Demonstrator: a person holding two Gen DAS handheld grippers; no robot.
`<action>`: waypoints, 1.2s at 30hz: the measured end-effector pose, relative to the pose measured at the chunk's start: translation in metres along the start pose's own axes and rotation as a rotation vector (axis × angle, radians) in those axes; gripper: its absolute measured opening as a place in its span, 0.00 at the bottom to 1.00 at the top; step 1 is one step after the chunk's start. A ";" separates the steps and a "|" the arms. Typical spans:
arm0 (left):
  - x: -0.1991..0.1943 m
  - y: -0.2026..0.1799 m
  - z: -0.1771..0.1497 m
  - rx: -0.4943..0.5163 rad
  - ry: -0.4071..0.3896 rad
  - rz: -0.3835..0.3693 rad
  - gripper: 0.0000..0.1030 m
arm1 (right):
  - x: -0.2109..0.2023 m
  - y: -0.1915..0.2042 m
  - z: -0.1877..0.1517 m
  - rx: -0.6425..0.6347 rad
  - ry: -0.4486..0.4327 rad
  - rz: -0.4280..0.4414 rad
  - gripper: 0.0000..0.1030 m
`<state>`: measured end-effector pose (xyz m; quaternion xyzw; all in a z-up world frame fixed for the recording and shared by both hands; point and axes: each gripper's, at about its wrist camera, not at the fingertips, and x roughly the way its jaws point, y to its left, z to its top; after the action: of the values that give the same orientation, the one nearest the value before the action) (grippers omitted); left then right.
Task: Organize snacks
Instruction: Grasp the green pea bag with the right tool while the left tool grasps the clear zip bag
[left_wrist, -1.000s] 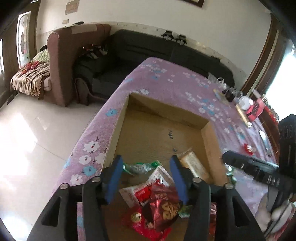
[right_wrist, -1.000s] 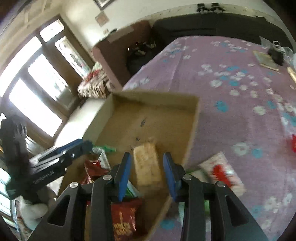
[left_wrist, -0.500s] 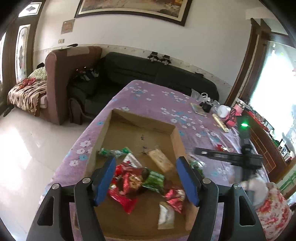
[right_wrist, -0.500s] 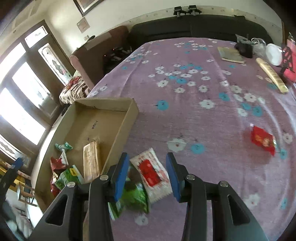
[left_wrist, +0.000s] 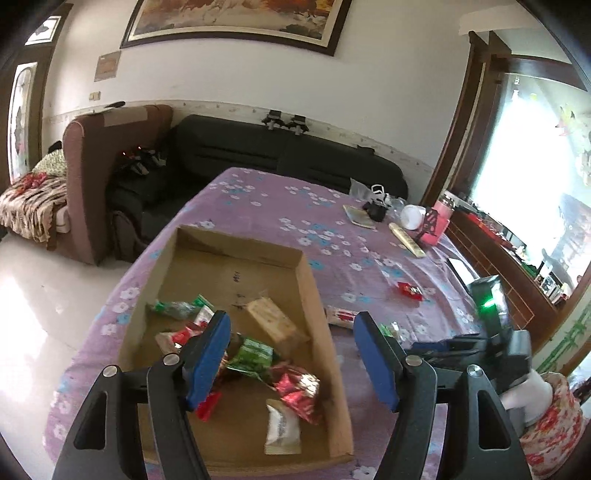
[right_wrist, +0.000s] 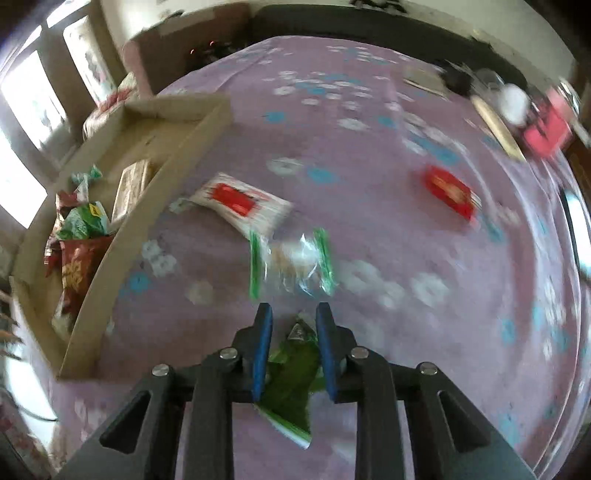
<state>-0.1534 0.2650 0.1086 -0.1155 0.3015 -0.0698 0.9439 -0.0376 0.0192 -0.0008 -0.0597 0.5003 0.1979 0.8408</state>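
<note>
My left gripper (left_wrist: 291, 321) hangs open above the near end of the cardboard box (left_wrist: 314, 295), holding nothing. Below it in the box lie a tan biscuit pack (left_wrist: 275, 321), a green packet (left_wrist: 255, 354), a red packet (left_wrist: 299, 391) and a white packet (left_wrist: 282, 428). My right gripper (right_wrist: 293, 308) is low over the purple flowered cloth, to the right of the box (right_wrist: 155, 206). Its jaws are closing, and the blue pads pinch a green snack packet (right_wrist: 291, 376). Loose ahead lie a clear packet with green ends (right_wrist: 291, 262), a white-and-red packet (right_wrist: 240, 201) and a small red packet (right_wrist: 448, 190).
A pink bottle (left_wrist: 437, 221), a white cup (left_wrist: 413, 218) and a gold tube (left_wrist: 406, 240) stand at the table's far right. A black sofa (left_wrist: 280, 155) and brown armchair (left_wrist: 110, 166) lie beyond. A floral sleeve (left_wrist: 550, 424) shows at lower right.
My left gripper has drawn back and up from the box and spread wider. My right gripper has swung from the box out over the cloth, dropped, and narrowed around the green packet.
</note>
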 end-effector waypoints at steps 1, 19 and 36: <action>0.003 -0.001 -0.001 -0.006 0.009 -0.008 0.71 | -0.009 -0.007 0.000 0.001 -0.032 0.016 0.24; 0.100 -0.086 0.019 0.142 0.262 -0.101 0.76 | -0.015 -0.016 -0.039 -0.038 -0.077 0.018 0.21; 0.206 -0.182 -0.041 0.504 0.469 -0.084 0.51 | -0.059 -0.113 -0.084 0.143 -0.160 0.160 0.49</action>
<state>-0.0221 0.0405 0.0093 0.1282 0.4785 -0.2055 0.8440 -0.0867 -0.1254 -0.0026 0.0566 0.4476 0.2321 0.8617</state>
